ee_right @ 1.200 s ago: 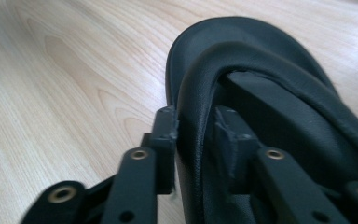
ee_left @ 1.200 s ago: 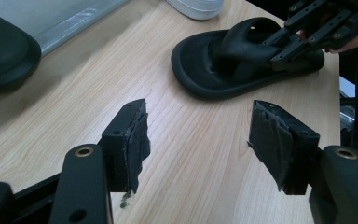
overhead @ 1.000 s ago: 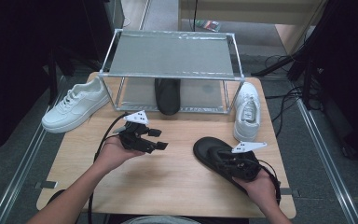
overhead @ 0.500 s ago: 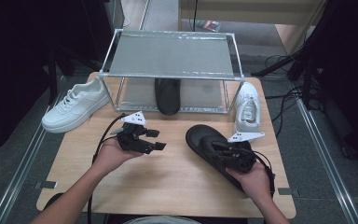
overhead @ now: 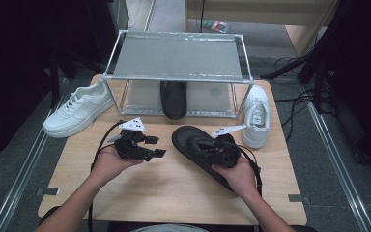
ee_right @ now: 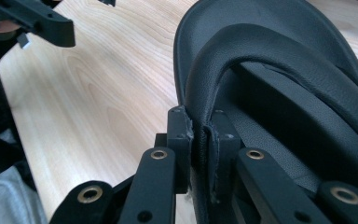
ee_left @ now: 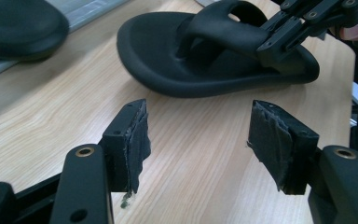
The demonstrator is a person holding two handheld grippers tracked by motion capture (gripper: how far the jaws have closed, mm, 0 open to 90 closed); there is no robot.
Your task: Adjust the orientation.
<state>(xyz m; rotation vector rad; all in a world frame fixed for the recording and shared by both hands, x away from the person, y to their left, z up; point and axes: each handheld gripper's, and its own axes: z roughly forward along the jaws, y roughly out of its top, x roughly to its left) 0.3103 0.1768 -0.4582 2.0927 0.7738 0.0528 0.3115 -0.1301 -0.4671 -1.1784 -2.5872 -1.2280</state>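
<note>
The right gripper (overhead: 211, 146) pinches the strap of the black rubber sandal (overhead: 193, 145), jaws nearly closed on it. The left gripper (overhead: 154, 146) hovers just left over the wooden worktop (overhead: 174, 193), jaws wide apart and empty.

each black tool (overhead: 157, 146) has brass-ringed screws, worn padded jaws, a grey three-cornered plate and trailing cable.

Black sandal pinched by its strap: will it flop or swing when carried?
Probably swings: the right tongs pinch only the strap of the black sandal, off-centre. The strap folds between the pads, so likely soft. The thick moulded sole looks foam-like, probably light and holding its shape.
</note>
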